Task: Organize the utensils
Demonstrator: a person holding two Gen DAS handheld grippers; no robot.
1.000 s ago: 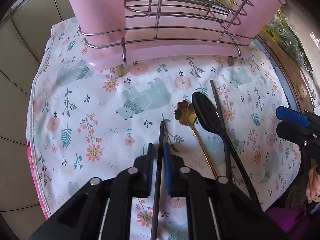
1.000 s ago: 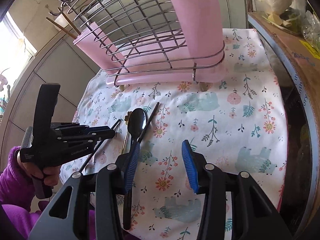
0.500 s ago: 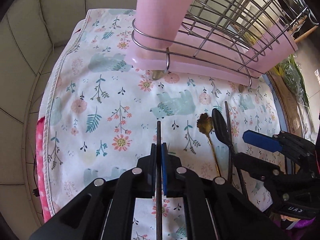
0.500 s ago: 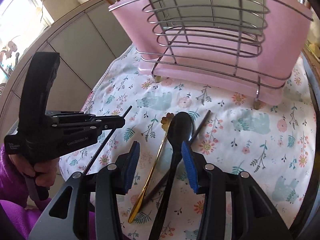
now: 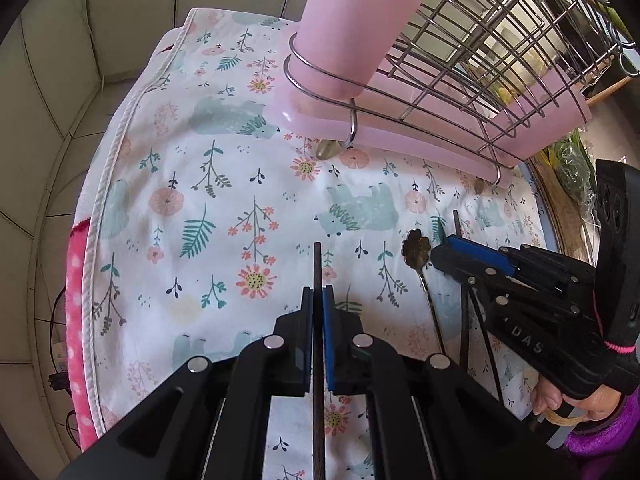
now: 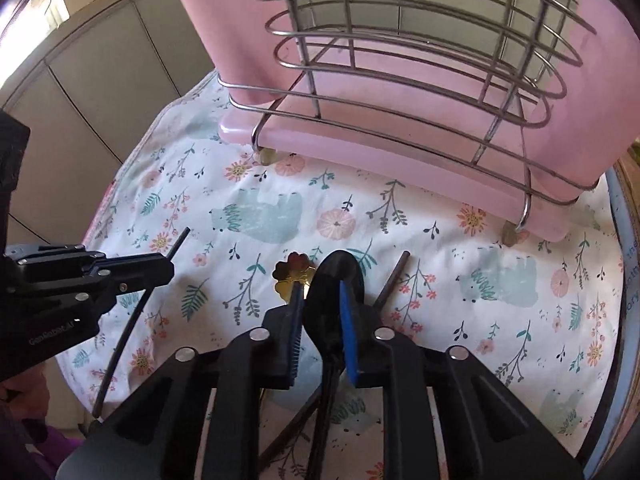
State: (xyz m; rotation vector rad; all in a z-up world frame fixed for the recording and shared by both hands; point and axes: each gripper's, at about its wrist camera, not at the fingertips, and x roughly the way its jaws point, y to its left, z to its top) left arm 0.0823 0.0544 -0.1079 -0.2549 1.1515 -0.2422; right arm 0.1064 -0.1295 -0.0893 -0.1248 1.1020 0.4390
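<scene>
Left tongs clamping dark chopstick, right tongs just closed around black spoon

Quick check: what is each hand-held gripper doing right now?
Left hand-held gripper: shut on a dark chopstick.
Right hand-held gripper: jaws have just been closing, now shut on the black spoon.
</scene>
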